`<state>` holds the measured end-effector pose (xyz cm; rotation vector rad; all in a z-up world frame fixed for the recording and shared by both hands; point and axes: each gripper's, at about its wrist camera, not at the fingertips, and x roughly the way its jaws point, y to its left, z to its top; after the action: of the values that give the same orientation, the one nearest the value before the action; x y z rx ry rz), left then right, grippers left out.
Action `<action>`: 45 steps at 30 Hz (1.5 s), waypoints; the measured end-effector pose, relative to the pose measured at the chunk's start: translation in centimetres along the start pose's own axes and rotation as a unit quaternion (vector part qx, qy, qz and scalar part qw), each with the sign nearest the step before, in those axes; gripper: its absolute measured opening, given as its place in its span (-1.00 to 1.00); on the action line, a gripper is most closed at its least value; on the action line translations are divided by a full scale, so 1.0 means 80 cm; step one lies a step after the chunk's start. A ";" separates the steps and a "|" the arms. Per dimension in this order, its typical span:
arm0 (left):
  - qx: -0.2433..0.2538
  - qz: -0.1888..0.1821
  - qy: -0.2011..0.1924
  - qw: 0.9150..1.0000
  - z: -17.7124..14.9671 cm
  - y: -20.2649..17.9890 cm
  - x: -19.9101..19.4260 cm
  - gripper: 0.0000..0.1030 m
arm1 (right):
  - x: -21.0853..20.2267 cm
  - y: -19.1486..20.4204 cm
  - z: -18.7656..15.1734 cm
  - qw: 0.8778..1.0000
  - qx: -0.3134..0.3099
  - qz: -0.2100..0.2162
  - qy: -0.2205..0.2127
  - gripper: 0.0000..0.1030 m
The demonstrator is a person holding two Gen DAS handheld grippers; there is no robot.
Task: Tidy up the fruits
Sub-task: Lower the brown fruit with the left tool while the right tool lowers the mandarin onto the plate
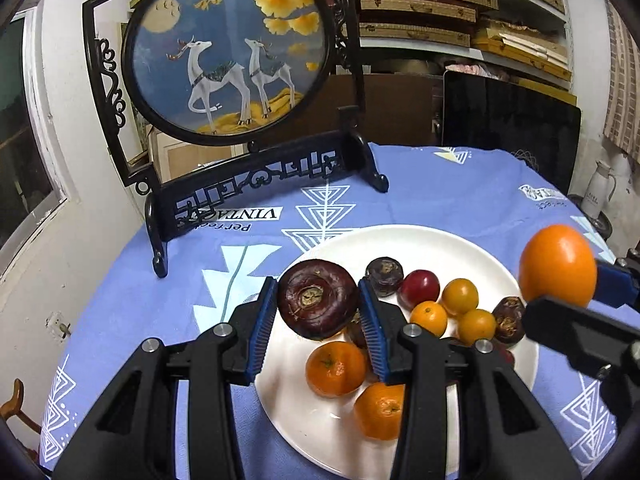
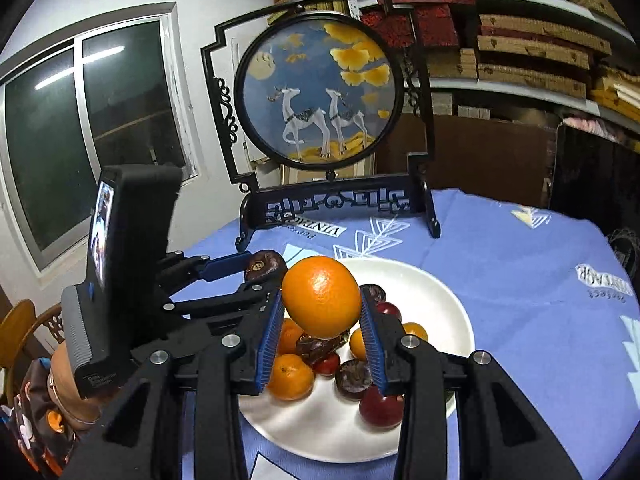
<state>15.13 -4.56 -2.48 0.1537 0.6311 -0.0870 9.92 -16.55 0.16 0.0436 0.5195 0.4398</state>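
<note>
A white plate [image 1: 420, 240] holds several small oranges, dark water chestnuts and red fruits. My left gripper [image 1: 318, 306] is shut on a large dark brown water chestnut [image 1: 316, 300] and holds it above the plate's left part. My right gripper [image 2: 322, 308] is shut on a big orange [image 2: 322, 296], held above the plate [image 2: 432, 292]. The orange also shows in the left wrist view [image 1: 558, 264] at the right, over the plate's right rim. The left gripper with its chestnut [image 2: 264, 266] shows at the left in the right wrist view.
A black-framed round deer screen [image 1: 228, 48] stands at the back of the blue tablecloth [image 1: 440, 184]. A dark panel [image 1: 508, 132] leans behind the table at the right. Shelves with boxes fill the back wall. A window is on the left.
</note>
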 end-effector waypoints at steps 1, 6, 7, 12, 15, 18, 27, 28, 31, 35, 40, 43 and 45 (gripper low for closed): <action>0.002 0.002 0.002 1.000 -0.001 -0.002 0.002 -0.22 | 0.003 -0.003 -0.002 1.000 0.000 -0.005 0.004 -0.26; 0.019 0.002 0.008 1.000 -0.007 -0.012 0.008 -0.22 | 0.009 -0.011 -0.008 1.000 0.010 -0.011 0.010 -0.26; 0.021 0.003 0.007 1.000 -0.007 -0.013 0.008 -0.22 | 0.011 -0.012 -0.009 1.000 0.012 -0.012 0.011 -0.26; 0.024 0.003 0.010 1.000 -0.009 -0.015 0.011 -0.21 | 0.017 -0.016 -0.013 1.000 0.018 -0.015 0.015 -0.26; 0.026 0.004 0.012 1.000 -0.011 -0.016 0.012 -0.21 | 0.021 -0.017 -0.015 0.999 0.020 -0.017 0.019 -0.26; 0.025 0.004 0.012 1.000 -0.011 -0.016 0.012 -0.21 | 0.025 -0.018 -0.016 0.999 0.024 -0.019 0.022 -0.26; 0.026 0.006 0.015 1.000 -0.011 -0.016 0.013 -0.20 | 0.027 -0.019 -0.018 0.999 0.027 -0.021 0.021 -0.26; 0.025 0.006 0.015 1.000 -0.011 -0.016 0.014 -0.20 | 0.027 -0.019 -0.018 0.999 0.028 -0.021 0.021 -0.26; 0.025 0.007 0.016 1.000 -0.011 -0.015 0.014 -0.20 | 0.027 -0.019 -0.018 0.999 0.028 -0.021 0.021 -0.26; 0.027 0.009 0.015 0.999 -0.012 -0.016 0.015 -0.20 | 0.028 -0.019 -0.017 0.999 0.027 -0.022 0.022 -0.26; 0.030 0.018 0.010 0.999 -0.012 -0.016 0.015 -0.20 | 0.029 -0.019 -0.018 0.999 0.029 -0.029 0.018 -0.25; 0.032 0.017 0.011 0.999 -0.013 -0.017 0.015 -0.20 | 0.031 -0.019 -0.019 0.999 0.030 -0.030 0.019 -0.25; 0.034 0.018 0.011 0.999 -0.013 -0.018 0.015 -0.20 | 0.031 -0.019 -0.020 0.999 0.030 -0.037 0.014 -0.25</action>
<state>15.33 -5.88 -4.22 0.2315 0.6481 -0.0730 11.69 -16.95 -2.62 0.0755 0.5600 0.3537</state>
